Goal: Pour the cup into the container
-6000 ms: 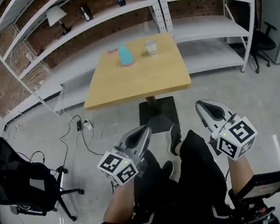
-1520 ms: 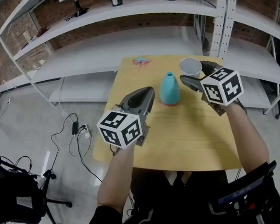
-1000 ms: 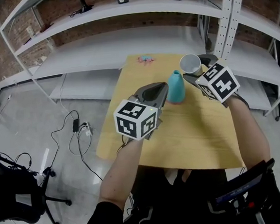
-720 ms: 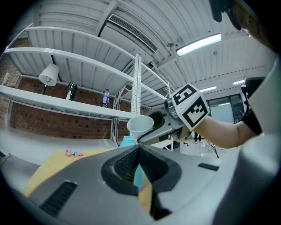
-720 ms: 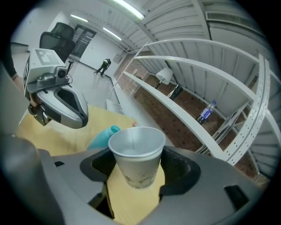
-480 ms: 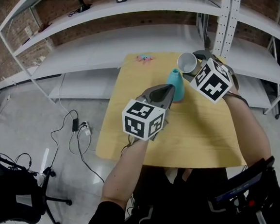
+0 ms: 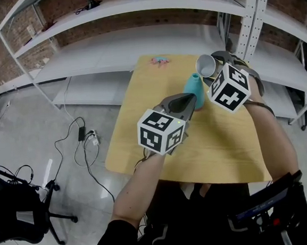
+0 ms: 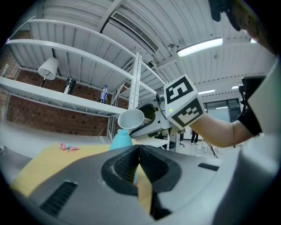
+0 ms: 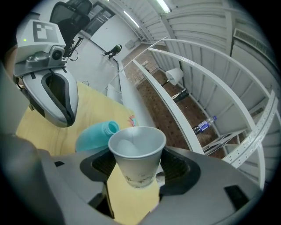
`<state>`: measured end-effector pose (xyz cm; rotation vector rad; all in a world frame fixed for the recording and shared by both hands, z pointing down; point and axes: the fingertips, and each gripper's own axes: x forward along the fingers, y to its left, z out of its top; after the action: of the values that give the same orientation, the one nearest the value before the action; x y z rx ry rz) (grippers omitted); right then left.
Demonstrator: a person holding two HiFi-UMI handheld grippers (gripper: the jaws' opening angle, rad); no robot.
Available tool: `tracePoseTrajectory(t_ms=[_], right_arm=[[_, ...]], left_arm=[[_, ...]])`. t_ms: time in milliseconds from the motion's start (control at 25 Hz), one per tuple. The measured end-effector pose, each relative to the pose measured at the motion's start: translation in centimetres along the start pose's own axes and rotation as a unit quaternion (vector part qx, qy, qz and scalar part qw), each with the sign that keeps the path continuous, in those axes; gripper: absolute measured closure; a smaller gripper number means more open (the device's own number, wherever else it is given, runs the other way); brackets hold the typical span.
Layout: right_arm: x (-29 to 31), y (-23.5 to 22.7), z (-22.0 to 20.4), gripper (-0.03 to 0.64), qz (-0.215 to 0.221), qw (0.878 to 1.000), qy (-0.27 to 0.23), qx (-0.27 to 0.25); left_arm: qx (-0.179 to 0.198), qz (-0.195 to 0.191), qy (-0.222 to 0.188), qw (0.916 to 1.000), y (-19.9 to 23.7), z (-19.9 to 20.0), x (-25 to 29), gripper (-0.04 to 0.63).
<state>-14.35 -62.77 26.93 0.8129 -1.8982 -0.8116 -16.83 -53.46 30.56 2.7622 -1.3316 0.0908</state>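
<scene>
Right hand-held gripper (image 7: pixel 213 69) is clamped around the white paper cup (image 7: pixel 206 65), one jaw on each side of its wall, so that's a solid hold on a fairly wide thing. The cup is up off the tabletop (image 7: pixel 143 125), near its far right corner, tipped over with its mouth leaning toward the teal container (image 7: pixel 194 89), just above and beside the narrow neck. The container stands upright on the tabletop, a bit in from the far edge.

Left hand-held gripper (image 7: pixel 185 99) has its jaws pressed together with nothing between them. It hangs just on the near side of the container, not touching it as far as I can tell.

Progress-wise I'd say the pick-up and carry are done and the tilt is underway. I can't see anything leaving the cup. There's something pale inside it in the right gripper view, so the pour itself looks like it's left to do. After that, the cup needs setting back down. That neck is narrow, so lining up the rim matters.
</scene>
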Motion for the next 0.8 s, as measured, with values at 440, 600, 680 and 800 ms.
tracePoseTrajectory(t_ms=[440,600,680,800], right_arm=[[0.15,-0.07,0.49,0.301,-0.015,0.999,0.011,-0.034],[0.16,-0.30,0.54,0.301,-0.023,0.998,0.015,-0.048],[0.16,-0.28,0.62,0.301,-0.025,0.998,0.017,-0.055],[0.12,-0.15,0.81,0.301,-0.026,0.998,0.017,-0.062]], left_arm=[[-0.002,-0.007,-0.001,1.0000,-0.23,-0.02,0.09,0.597],[-0.001,-0.010,-0.001,0.9999,-0.38,0.03,0.18,0.597],[-0.002,-0.010,-0.001,0.9999,-0.40,0.05,0.19,0.597],[-0.002,-0.011,0.003,0.9999,-0.50,-0.08,0.14,0.597]])
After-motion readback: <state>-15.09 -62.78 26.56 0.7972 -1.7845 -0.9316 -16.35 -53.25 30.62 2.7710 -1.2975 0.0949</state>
